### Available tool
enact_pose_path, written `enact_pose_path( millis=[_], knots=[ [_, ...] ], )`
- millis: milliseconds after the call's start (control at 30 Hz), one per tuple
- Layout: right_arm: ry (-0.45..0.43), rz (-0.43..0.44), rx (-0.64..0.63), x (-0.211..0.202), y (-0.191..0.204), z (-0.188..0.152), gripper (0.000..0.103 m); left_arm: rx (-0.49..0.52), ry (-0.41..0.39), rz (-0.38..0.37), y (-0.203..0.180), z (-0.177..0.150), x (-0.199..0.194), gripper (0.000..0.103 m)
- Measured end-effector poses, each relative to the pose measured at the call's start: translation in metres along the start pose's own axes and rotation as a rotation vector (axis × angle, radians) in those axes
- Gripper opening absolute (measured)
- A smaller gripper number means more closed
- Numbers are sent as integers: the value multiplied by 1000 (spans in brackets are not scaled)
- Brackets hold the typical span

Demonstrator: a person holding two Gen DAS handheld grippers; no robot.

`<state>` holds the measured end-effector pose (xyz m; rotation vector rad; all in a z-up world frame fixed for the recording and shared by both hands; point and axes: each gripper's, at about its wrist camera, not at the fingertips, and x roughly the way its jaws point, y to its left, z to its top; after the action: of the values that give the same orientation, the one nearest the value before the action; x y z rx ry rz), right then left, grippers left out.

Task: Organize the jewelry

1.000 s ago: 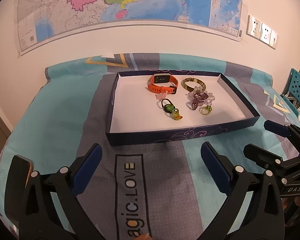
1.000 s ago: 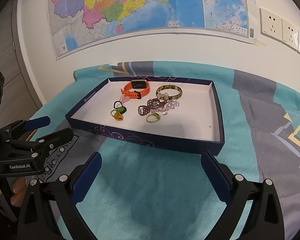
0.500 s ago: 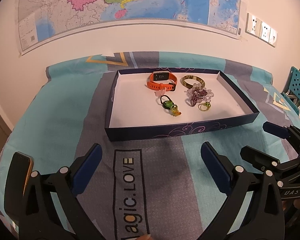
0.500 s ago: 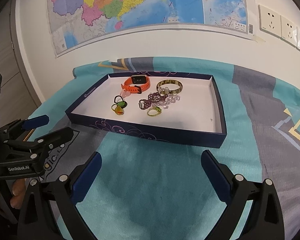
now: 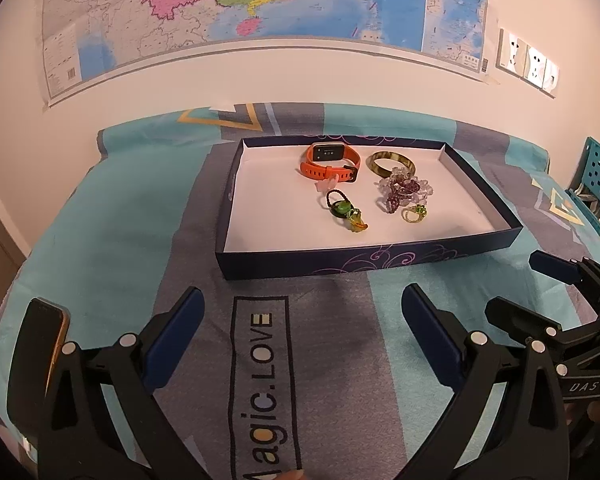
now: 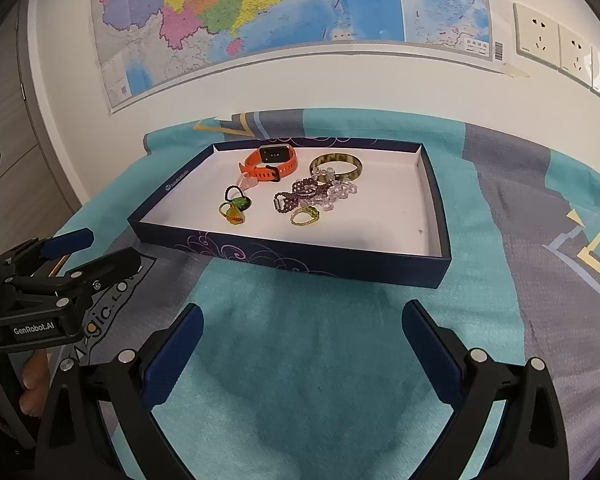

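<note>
The left gripper hovers with its blue-padded fingers spread wide and nothing between them, over a grey stripe of the cloth printed "Magic.LOVE", on the near side of the tray. The right gripper is likewise spread wide and empty, above a teal patch of the cloth, also short of the tray's near wall. Each gripper shows at the edge of the other's view, with fingertips of the holding hand visible at the lower left of the right wrist view. The dark blue tray, white inside with a pale swirl pattern on its outer wall, lies flat on the cloth near the wall. All the jewelry sits in its far half: an orange watch at the far middle, a green-brown bangle just to its right, and a tangle of purple and clear bead bracelets touching the bangle's near edge. A small yellow-green ring lies at the near end of the beads. Left of that, a black ring with a green stone touches a yellow-orange ring. A small pink piece rests against the watch strap. A dark phone lies at the cloth's near left. A coloured map hangs on the far wall, with sockets to its right.
</note>
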<state>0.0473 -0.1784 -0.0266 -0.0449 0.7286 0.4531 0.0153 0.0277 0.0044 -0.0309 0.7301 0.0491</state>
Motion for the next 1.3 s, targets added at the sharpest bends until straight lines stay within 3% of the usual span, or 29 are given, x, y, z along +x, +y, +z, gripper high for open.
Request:
enact_pose_path(
  millis=[1300],
  knots=[
    [20,0,9,4,-2,-1,96,21,28,-5,-8,-5,9,97]
  ],
)
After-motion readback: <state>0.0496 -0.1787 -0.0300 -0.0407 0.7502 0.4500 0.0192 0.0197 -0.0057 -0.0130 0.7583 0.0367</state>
